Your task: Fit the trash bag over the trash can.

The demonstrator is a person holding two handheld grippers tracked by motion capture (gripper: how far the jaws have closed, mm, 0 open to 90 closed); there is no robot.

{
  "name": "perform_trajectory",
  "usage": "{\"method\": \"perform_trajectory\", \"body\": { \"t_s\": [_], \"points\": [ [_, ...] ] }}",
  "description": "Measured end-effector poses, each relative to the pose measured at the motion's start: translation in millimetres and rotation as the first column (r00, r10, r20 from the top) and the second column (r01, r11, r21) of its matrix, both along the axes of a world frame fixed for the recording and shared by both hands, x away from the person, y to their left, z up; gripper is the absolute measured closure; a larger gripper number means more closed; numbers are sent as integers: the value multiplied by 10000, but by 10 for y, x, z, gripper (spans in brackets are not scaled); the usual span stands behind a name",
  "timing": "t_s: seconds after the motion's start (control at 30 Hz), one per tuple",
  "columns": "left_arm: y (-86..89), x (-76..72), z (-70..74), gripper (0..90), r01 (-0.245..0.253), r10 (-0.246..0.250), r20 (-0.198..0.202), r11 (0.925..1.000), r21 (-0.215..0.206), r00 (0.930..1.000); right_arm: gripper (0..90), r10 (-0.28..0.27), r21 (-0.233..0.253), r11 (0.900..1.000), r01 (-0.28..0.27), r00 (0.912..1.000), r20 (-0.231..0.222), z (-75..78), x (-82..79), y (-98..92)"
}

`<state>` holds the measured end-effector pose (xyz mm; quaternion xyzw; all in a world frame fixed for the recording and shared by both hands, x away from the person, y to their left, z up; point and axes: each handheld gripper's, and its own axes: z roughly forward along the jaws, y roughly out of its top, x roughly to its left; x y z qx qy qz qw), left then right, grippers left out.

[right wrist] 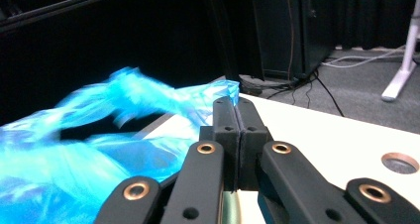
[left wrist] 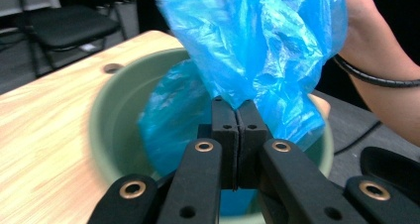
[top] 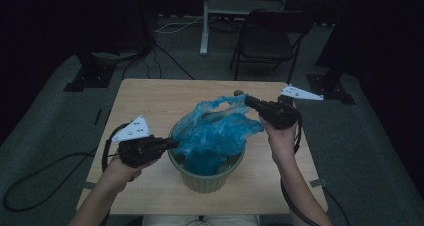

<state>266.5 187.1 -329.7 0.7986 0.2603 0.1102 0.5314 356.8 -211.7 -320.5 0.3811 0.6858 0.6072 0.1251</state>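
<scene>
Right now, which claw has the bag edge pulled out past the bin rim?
The right claw: it holds the blue bag stretched beyond the green bin. The left claw pinches it at the rim.

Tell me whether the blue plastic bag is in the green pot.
Partly in: the blue plastic bag dips into the green pot, its top held above the rim.

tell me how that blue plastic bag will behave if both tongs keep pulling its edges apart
The thin blue plastic bag looks floppy: it crumples and sags between the left tongs and right tongs, so it probably won't hold a shape. Its translucent film suggests it is very light and may stretch or tear. The round green pot seems heavy enough to stay put.
</scene>
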Motion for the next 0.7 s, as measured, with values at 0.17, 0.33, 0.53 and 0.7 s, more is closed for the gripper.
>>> {"method": "perform_trajectory", "body": {
  "t_s": [0.17,0.33,0.53,0.7],
  "points": [
    [128,-19,20,900,-297,298,21,9994,-199,9996,898,-431,357,9985,426,9990,144,7,58,-109],
    [118,28,14,674,-86,75,-179,9980,-623,9998,895,-376,668,9972,347,9984,429,133,70,-121],
    [127,112,89,465,97,-135,-410,9956,-932,9991,864,-98,612,9981,52,9971,752,297,141,-51],
    [149,247,291,416,-149,135,-168,9961,-865,9998,876,67,543,9985,-116,9959,901,409,103,16]
  ]
}}
